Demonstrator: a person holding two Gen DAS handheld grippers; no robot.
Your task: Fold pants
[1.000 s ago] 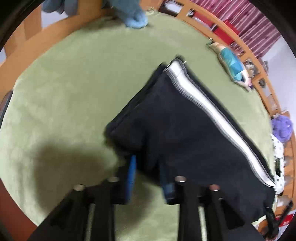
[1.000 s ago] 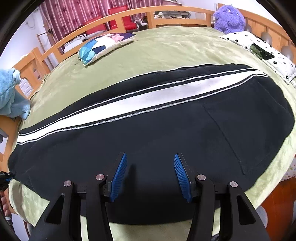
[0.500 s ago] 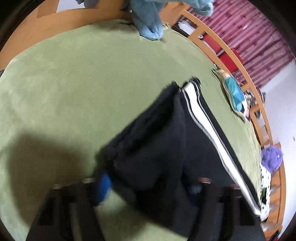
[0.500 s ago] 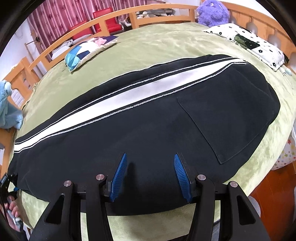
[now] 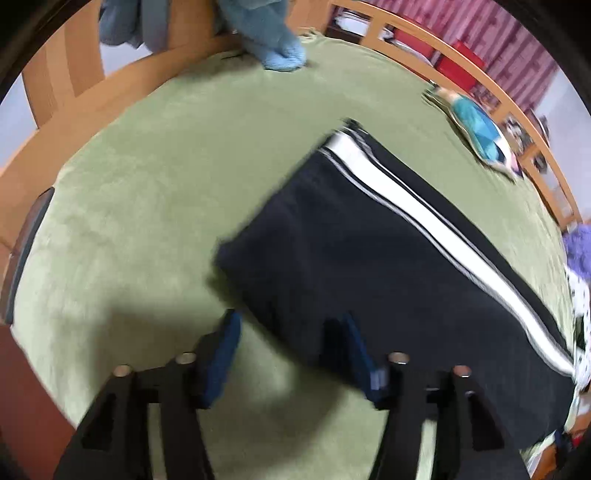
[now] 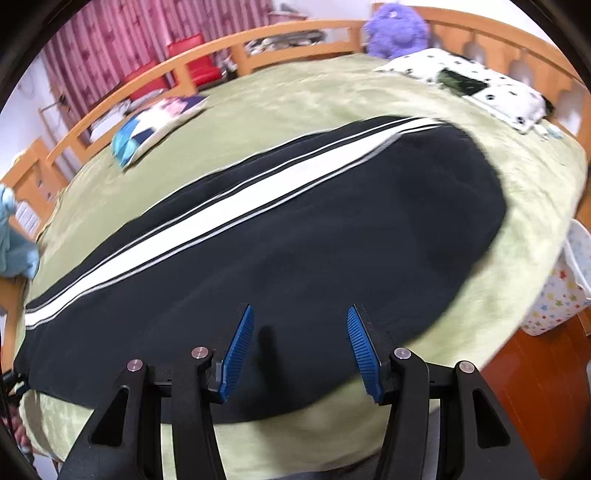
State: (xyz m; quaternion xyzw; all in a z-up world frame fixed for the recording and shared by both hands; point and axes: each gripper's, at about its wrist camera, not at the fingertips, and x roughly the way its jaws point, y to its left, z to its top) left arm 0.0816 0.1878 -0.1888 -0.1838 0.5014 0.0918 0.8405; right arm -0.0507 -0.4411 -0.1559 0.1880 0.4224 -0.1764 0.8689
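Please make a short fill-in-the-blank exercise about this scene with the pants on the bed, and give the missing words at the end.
1. The black pants lie on a ____ blanket.
2. The long stripe that runs down the pants is ____.
3. The plush toy at the far rail of the bed is ____.
4. The jaws of the right gripper stand ____, with nothing pressed between them.

Missing words: green; white; purple; open

Black white-striped pants (image 6: 295, 266) flat on green bedspread (image 6: 332, 96)
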